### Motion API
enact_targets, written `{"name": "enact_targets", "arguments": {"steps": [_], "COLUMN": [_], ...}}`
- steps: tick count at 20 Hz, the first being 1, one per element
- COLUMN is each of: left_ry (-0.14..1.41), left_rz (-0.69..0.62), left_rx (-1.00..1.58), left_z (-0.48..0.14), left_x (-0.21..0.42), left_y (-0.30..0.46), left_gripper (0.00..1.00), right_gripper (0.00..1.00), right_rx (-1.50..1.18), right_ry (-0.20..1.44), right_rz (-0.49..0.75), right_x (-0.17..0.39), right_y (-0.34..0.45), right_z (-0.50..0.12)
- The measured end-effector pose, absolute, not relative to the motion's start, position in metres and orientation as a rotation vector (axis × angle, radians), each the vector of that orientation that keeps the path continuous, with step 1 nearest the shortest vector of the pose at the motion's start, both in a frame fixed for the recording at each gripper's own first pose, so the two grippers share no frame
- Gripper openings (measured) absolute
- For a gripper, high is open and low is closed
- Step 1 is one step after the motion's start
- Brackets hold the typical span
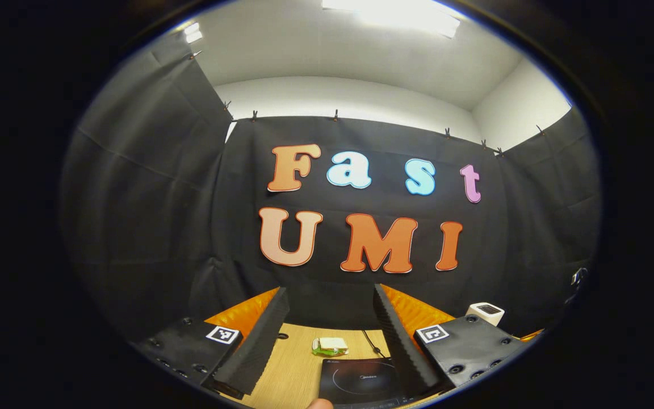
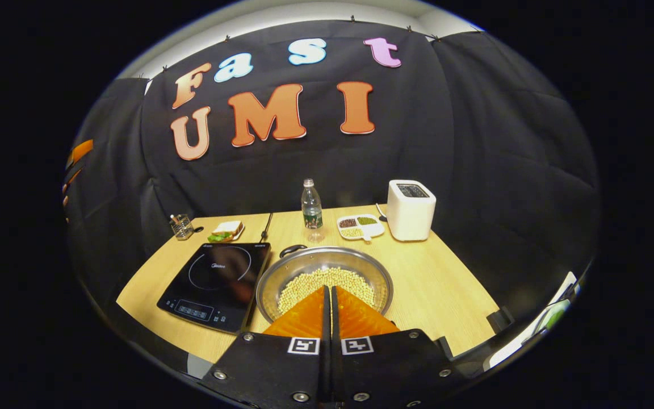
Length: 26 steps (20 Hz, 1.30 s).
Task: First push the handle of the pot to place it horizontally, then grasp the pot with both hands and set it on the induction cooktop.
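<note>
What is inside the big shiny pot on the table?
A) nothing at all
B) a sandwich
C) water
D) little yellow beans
D: in the right gripper view the steel pot holds a layer of small yellowish beans, and it sits on the wooden table just right of the induction cooktop.

A staged recording booth dressed as a kitchen is shown: black cloth is clipped up as walls, and a wooden table (image 2: pixel 435 289) is set with an induction cooktop (image 2: pixel 216 287), a toaster (image 2: pixel 411 210), a pot (image 2: pixel 327 278) of beans and a sandwich (image 2: pixel 226 230).
</note>
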<state>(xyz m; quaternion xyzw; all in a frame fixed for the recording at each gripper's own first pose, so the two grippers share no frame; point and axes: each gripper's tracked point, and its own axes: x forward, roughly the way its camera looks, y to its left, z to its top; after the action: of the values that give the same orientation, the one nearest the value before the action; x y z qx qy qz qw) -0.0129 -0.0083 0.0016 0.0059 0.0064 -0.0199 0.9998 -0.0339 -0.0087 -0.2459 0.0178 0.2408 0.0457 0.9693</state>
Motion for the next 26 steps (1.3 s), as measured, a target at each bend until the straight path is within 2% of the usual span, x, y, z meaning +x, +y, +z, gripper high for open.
{"name": "enact_targets", "arguments": {"steps": [13, 21, 26], "left_ry": [0.048, 0.056, 0.059], "left_rz": [-0.079, -0.103, -0.107], "left_rx": [0.021, 0.037, 0.035], "left_z": [-0.007, -0.015, -0.019], "left_x": [-0.015, -0.010, -0.006], "left_y": [-0.013, -0.029, -0.034], "left_gripper": [0.99, 0.98, 0.99], "right_gripper": [0.00, 0.00, 0.00], "right_rx": [0.049, 0.083, 0.156], "right_ry": [0.750, 0.838, 0.837], "right_rz": [0.089, 0.075, 0.061], "right_x": [-0.063, -0.055, -0.040], "right_y": [-0.020, -0.022, -0.025], "right_z": [-0.343, -0.378, -0.381]}}
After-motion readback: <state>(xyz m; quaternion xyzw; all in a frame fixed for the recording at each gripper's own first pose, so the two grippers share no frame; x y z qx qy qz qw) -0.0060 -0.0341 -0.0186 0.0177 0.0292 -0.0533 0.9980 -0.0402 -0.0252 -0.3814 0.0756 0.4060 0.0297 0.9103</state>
